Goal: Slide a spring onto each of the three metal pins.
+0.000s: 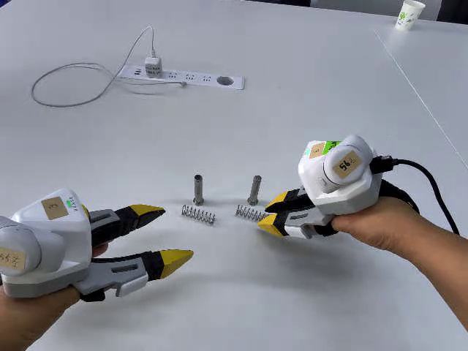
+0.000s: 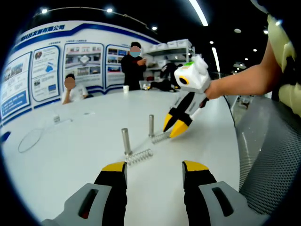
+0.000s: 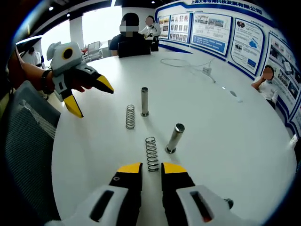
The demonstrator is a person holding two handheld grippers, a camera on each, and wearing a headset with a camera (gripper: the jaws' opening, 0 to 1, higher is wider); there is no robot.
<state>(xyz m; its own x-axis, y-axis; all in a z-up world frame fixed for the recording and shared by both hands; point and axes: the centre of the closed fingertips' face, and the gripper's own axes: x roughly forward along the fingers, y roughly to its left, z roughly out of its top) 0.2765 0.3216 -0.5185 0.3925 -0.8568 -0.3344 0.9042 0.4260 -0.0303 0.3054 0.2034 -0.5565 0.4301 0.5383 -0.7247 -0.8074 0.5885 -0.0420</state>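
Observation:
Two metal pins stand upright on the white table, a left pin (image 1: 198, 189) (image 2: 126, 141) (image 3: 145, 101) and a right pin (image 1: 254, 189) (image 2: 151, 125) (image 3: 174, 138). In front of each lies a spring: a left spring (image 1: 198, 213) (image 2: 139, 157) (image 3: 130, 116) and a right spring (image 1: 248, 213) (image 2: 161, 137) (image 3: 151, 154). My right gripper (image 1: 273, 213) (image 3: 151, 168) is open by a narrow gap, its yellow tips at the right spring's near end. My left gripper (image 1: 164, 234) (image 2: 154, 167) is wide open and holds nothing, a short way from the left spring.
A white power strip (image 1: 181, 76) with a plugged charger and looped cable lies at the back left. A paper cup (image 1: 410, 14) stands at the far right corner. People sit at the table's far side, and a mesh chair (image 2: 268, 155) is beside the table.

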